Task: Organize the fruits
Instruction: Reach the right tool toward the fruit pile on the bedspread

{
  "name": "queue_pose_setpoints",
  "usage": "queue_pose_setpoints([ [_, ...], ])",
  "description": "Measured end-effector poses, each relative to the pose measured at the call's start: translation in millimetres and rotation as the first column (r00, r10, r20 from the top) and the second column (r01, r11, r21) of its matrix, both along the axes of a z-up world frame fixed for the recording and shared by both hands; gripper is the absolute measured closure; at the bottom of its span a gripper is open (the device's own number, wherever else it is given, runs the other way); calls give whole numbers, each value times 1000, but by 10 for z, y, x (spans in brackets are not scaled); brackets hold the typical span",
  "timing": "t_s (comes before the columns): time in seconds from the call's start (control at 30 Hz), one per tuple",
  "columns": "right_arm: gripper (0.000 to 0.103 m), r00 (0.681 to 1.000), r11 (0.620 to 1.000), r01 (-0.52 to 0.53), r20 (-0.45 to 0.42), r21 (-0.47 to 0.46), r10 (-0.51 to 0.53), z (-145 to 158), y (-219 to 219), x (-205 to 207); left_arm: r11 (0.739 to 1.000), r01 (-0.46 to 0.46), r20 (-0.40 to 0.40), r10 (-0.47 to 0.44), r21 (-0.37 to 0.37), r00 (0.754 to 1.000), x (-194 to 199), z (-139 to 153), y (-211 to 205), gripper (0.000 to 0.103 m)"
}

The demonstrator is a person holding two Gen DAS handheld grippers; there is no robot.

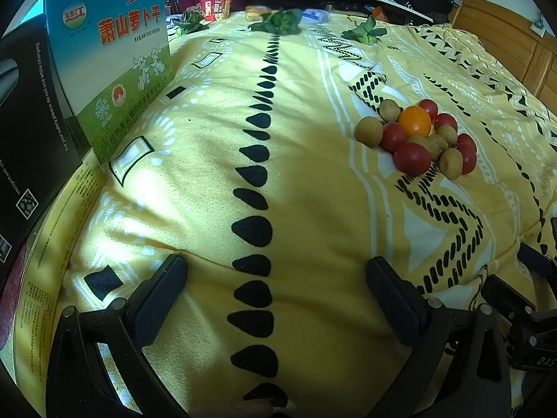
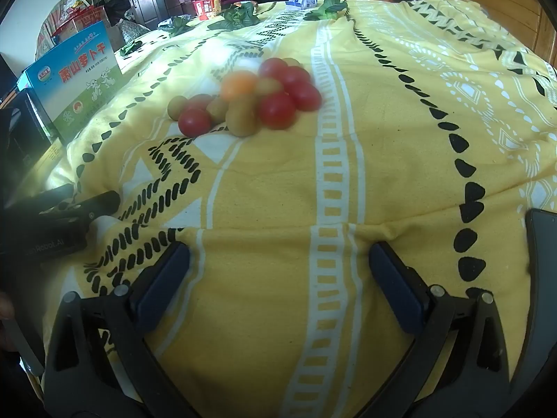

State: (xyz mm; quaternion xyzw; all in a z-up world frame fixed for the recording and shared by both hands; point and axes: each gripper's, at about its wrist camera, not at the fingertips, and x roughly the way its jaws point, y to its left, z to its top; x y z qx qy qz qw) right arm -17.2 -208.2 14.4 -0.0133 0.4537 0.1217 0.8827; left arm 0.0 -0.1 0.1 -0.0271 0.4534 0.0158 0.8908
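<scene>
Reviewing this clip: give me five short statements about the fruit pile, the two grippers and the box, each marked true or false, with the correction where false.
1. The fruit pile lies heaped together on the yellow patterned cloth. True.
2. The left gripper is shut on a tomato. False: its jaws stand wide open with only cloth between them.
3. One orange fruit sits among the red and tan ones. True.
4. The right gripper holds the blue and green box. False: it is open and empty; the box stands at the cloth's edge.
5. The fruit is already sorted into separate groups by colour. False: colours are mixed in one heap.
</scene>
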Motion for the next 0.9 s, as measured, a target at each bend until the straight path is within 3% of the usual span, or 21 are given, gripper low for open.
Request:
queue_pose_setpoints([
  [0.47, 0, 1000, 999, 0, -15, -38, 0, 21, 84, 19, 1000, 1, 1, -1, -5, 1000, 6, -3, 10, 0],
  [0.6, 1, 998, 1000, -18, -67, -12, 18, 113, 42, 1, 1000, 4, 5, -3, -22, 1000, -21, 1, 50, 0],
  [0.77, 19, 999, 993, -51, -14, 110, 53, 552, -4, 97, 999, 5, 12, -4, -40, 1000, -64, 19, 85, 0],
  [0.9, 54, 996, 982, -59, -59, 177, 70, 617, 125, 564, 999, 5, 15, -4, -54, 1000, -80, 36, 98, 0],
])
